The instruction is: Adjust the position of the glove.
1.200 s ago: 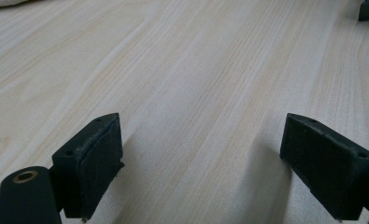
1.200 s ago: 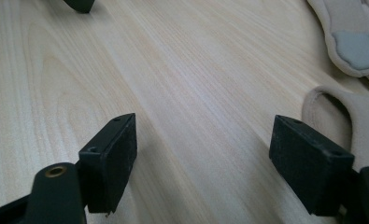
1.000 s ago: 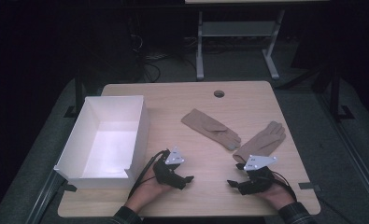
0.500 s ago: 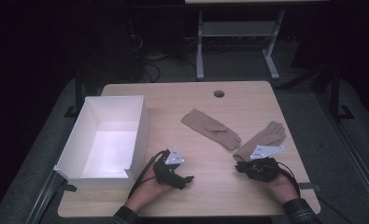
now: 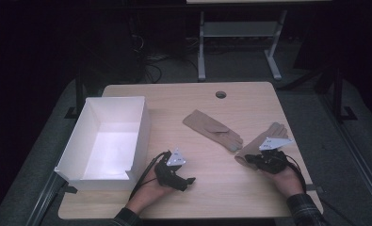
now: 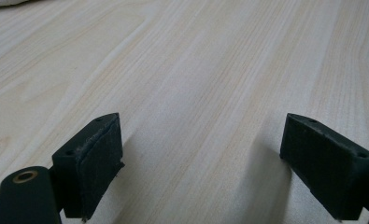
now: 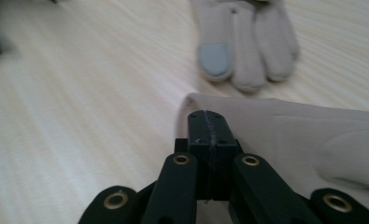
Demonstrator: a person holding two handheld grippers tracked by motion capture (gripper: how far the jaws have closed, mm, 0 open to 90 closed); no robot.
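Pale wood bench [image 5: 249, 188], no writing legible; right tool [image 7: 209, 122] has just closed, pinching cuff of near glove [image 7: 313, 140] at right edge; left tool [image 6: 205, 158] spread over bare wood beside white box [image 5: 141, 136]; second glove [image 5: 212, 128] mid-bench.

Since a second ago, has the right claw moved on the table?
Yes. The right claw has slid away from the table's near edge toward the tan glove, and its jaws have just been closing on the cuff.
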